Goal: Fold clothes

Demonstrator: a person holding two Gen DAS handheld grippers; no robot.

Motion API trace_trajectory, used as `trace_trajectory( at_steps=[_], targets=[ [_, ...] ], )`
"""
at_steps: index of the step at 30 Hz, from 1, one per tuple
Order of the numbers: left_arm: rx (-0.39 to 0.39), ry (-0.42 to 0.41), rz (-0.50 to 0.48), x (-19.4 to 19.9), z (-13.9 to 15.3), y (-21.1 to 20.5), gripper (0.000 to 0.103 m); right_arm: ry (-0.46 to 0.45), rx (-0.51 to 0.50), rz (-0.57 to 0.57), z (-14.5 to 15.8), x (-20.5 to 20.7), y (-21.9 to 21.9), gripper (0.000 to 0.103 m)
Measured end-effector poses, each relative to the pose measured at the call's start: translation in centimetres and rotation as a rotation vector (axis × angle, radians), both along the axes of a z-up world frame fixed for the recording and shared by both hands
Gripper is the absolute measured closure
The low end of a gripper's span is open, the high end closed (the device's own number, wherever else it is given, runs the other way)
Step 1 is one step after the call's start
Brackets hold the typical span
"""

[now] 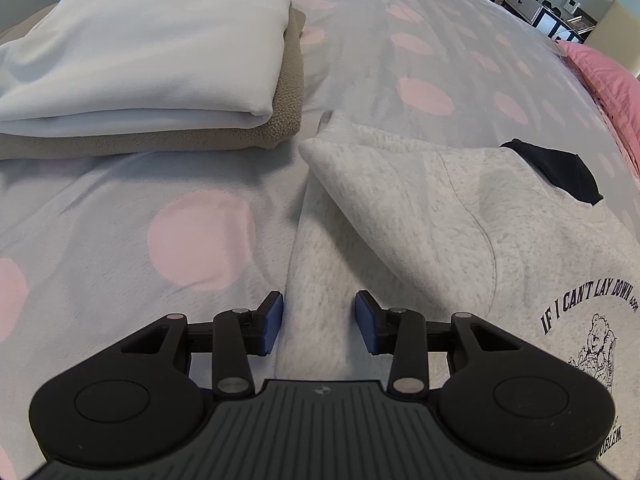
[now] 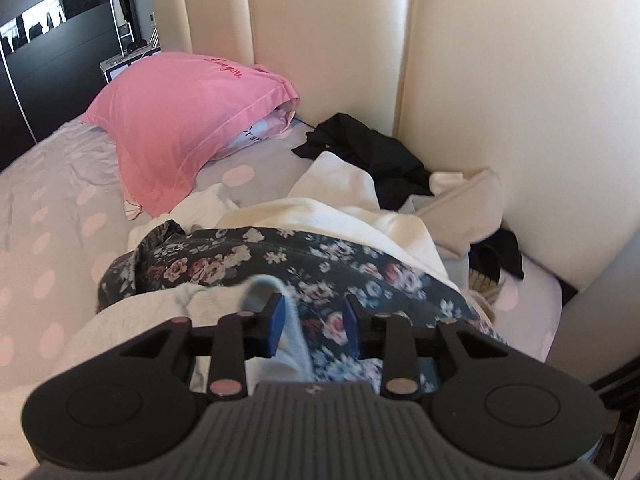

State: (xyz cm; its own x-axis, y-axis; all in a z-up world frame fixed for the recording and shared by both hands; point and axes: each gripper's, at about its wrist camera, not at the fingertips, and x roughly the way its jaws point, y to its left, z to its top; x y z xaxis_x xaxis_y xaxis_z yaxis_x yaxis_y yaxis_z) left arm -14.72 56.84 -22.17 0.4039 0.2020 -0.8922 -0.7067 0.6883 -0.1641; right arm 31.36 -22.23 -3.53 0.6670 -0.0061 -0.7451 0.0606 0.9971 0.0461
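Because the left hand-held gripper (image 1: 319,322) hangs with its jaws set wide over the edge of the grey sweatshirt (image 1: 424,216), holding nothing, we judge the first risk to be a shallow bite: closing here could pinch only the top layer of fleece, or catch the spotted bedcover (image 1: 120,208) beneath it, and drag the cover up with the fold. The left blue pad (image 1: 273,322) sits just at the garment's side edge, so a small drift toward the bare cover would miss the cloth altogether. The sweatshirt lies flat on the bed, one sleeve already turned in across the chest, dark collar (image 1: 560,172) toward the headboard end, printed lettering and a bear drawing facing up; it looks thick, soft and slow to crease, so a fold may spring open if released early. The folded stack (image 1: 152,52), a white piece on a tan fleece one, rests just beside the sleeve's turned corner, and a wide swing of cloth could knock it askew. The right hand-held gripper (image 2: 314,326) is also wide and grips nothing; pale cloth lies between its jaws, over the floral garment (image 2: 280,264) in the unfolded heap (image 2: 360,208) near the headboard (image 2: 500,80) and the pink pillow (image 2: 180,120). We cannot tell which garment that pale cloth belongs to. Closing there might lift two pieces tangled together.
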Motion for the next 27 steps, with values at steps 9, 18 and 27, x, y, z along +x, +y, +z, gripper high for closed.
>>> trace_trajectory(
  at_steps=[9,18,27],
  targets=[
    [-0.003,-0.007,0.011,-0.2,0.0,0.0,0.066,-0.077,0.078,0.062,3.1,-5.2,0.9,0.075],
    [-0.008,-0.048,-0.018,0.0,0.4,-0.3,0.093,-0.033,0.196,0.324,0.0,-10.8,13.2,0.074],
    [0.055,-0.265,-0.199,0.8,6.9,-5.2,0.099,0.062,0.215,0.625,-6.3,-15.4,26.3,0.073]
  ],
)
